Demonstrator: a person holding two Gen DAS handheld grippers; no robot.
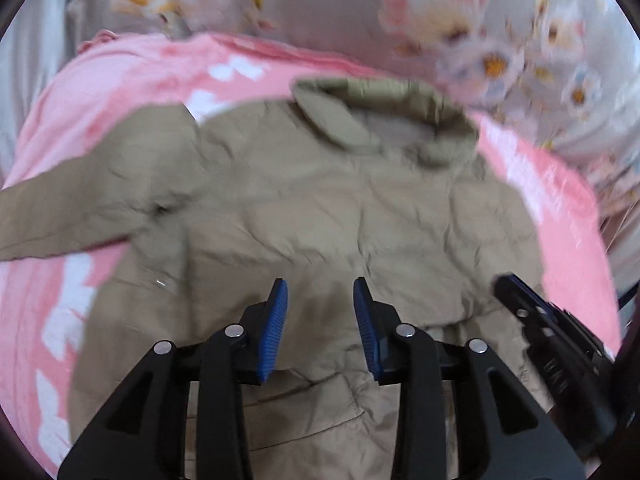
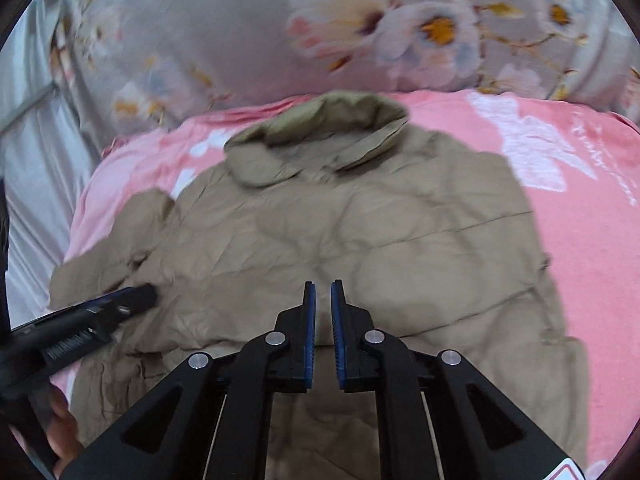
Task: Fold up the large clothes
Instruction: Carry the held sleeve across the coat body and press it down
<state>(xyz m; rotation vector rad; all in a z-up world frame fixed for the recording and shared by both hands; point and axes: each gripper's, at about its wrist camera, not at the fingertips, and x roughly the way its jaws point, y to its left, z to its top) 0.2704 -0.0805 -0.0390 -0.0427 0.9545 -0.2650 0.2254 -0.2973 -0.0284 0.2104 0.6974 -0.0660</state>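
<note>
Left gripper (image 1: pixel 320 312) hangs over the lower middle of the tan jacket (image 1: pixel 320 208), jaws spread wide, nothing between the blue pads (image 1: pixel 276 328). Right gripper (image 2: pixel 323 316) sits just beside it over the same lower stretch, jaws narrow with only a thin gap, and no cloth visibly pinched. Each gripper shows up at the edge of the other's view, so they are near each other, roughly side by side.

Jacket lies spread on a pink blanket (image 2: pixel 580 220) with white print, collar (image 2: pixel 320 136) at the far edge, hem toward the near edge under the grippers. One sleeve (image 1: pixel 60 220) reaches out toward the blanket's left edge; the right side looks already tucked in along a straight line, though blur makes that uncertain. Floral bedding (image 2: pixel 240 40) lies beyond the blanket's far edge.

Likely step: picking up the hem, or the loose left sleeve, for the next fold. Fabric is puffy and quilted, so it will probably spring back. To do it well, close the wide left jaws on a hem corner or the sleeve cuff, taking all layers in one bite rather than only the top skin. Right gripper would have to open first before it can grab anything. Lift both sides evenly, carry toward the collar, lay edge on edge, then press flat so trapped air does not undo the fold. Risk: uneven pull drags the jacket across the blanket and skews it.
</note>
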